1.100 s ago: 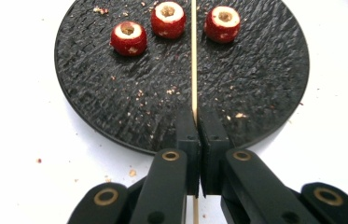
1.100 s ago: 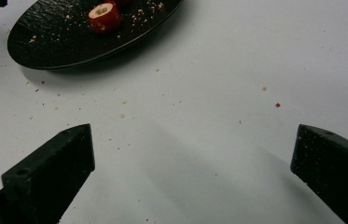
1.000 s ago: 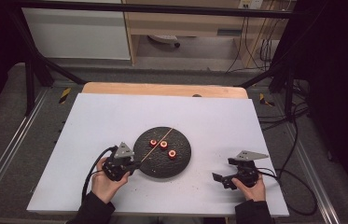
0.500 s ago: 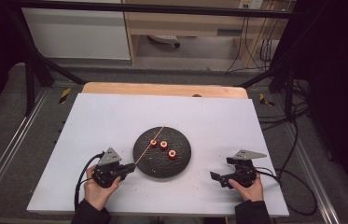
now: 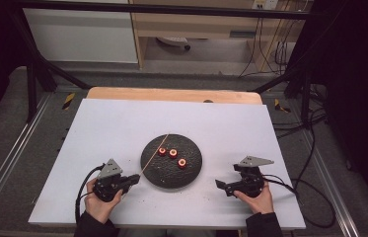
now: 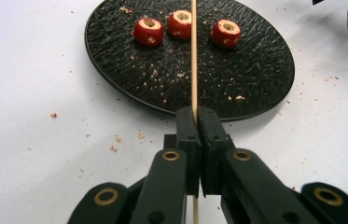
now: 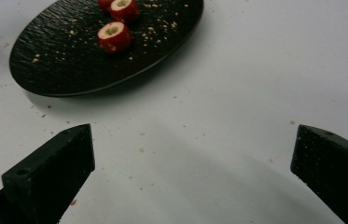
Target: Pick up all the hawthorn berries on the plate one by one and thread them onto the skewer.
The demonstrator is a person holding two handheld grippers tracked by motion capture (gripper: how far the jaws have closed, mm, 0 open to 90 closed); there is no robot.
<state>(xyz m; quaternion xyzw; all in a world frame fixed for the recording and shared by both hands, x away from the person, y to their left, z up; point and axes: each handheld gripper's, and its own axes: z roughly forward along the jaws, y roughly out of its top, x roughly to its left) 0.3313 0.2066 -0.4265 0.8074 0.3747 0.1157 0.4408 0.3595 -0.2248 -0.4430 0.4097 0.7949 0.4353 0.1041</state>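
Left tongs [image 6: 195, 116], clenched on the skewer [image 6: 193, 56], have drawn back near-left off the plate [image 5: 191, 175]; right tongs [image 7: 190, 158] stay released.

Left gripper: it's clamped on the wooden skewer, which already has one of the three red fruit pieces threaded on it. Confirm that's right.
Not quite. The left gripper is shut on the wooden skewer, but the skewer is bare. The left gripper view shows all three red fruit pieces lying on the black plate, with the stick passing over them.
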